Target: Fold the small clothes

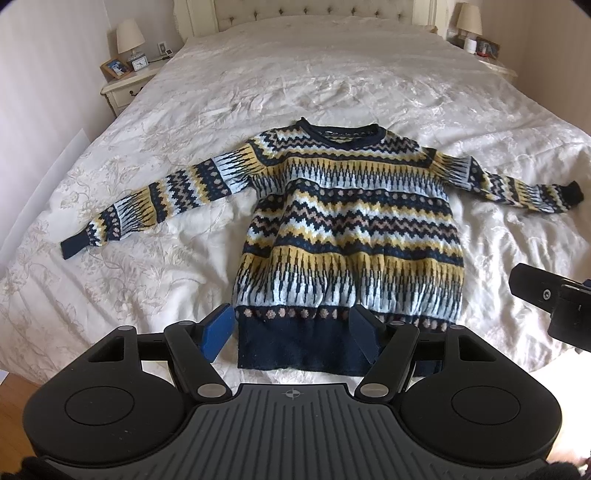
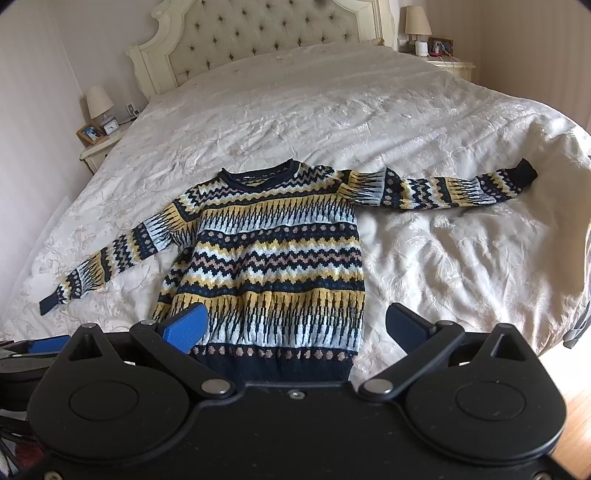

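A patterned knit sweater (image 1: 351,221) in navy, yellow and pale blue lies flat on the bed, front up, both sleeves spread out sideways, navy hem nearest me. It also shows in the right wrist view (image 2: 273,258). My left gripper (image 1: 291,328) is open and empty, hovering over the navy hem, its blue pads (image 1: 218,328) apart. My right gripper (image 2: 295,325) is open and empty above the hem's right part. Part of the right gripper (image 1: 554,306) shows at the right edge of the left wrist view.
The sweater lies on a bed with a white wrinkled quilt (image 1: 295,81) and a tufted headboard (image 2: 266,29). Nightstands with lamps stand at both sides: left (image 1: 125,77), right (image 2: 447,62). Wooden floor (image 2: 576,417) shows by the bed's near edge.
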The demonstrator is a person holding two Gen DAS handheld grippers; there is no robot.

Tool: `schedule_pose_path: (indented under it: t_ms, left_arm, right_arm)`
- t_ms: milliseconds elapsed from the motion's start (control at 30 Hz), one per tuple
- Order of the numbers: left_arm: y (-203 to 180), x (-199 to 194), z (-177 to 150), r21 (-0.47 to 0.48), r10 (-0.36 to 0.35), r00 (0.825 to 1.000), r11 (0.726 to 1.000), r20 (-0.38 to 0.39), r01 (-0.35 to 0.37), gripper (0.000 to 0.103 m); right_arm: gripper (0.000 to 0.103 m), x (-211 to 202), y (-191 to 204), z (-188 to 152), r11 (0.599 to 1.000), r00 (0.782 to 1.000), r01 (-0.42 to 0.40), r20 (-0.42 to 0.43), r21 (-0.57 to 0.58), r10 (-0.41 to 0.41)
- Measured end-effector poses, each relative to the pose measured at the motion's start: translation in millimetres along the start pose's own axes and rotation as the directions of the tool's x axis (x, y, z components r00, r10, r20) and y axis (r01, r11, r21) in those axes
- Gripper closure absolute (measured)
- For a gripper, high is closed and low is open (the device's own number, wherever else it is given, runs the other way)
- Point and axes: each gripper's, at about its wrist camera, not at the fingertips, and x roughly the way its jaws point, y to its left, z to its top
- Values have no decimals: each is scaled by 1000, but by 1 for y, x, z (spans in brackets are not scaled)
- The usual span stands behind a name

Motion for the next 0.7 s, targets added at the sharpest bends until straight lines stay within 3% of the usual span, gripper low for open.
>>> schedule_pose_path:
  t_ms: [367,700]
  left_arm:
    - [-1,2,-1,3,1,1000,1000,-5,-1,35]
    - [-1,12,7,-6,3,998,1000,-56,-3,35]
  right_arm:
    - [1,1,1,2,1000,1000,1,0,-1,-1]
    - [1,8,0,2,1000,1000,-5,-17,-8,5]
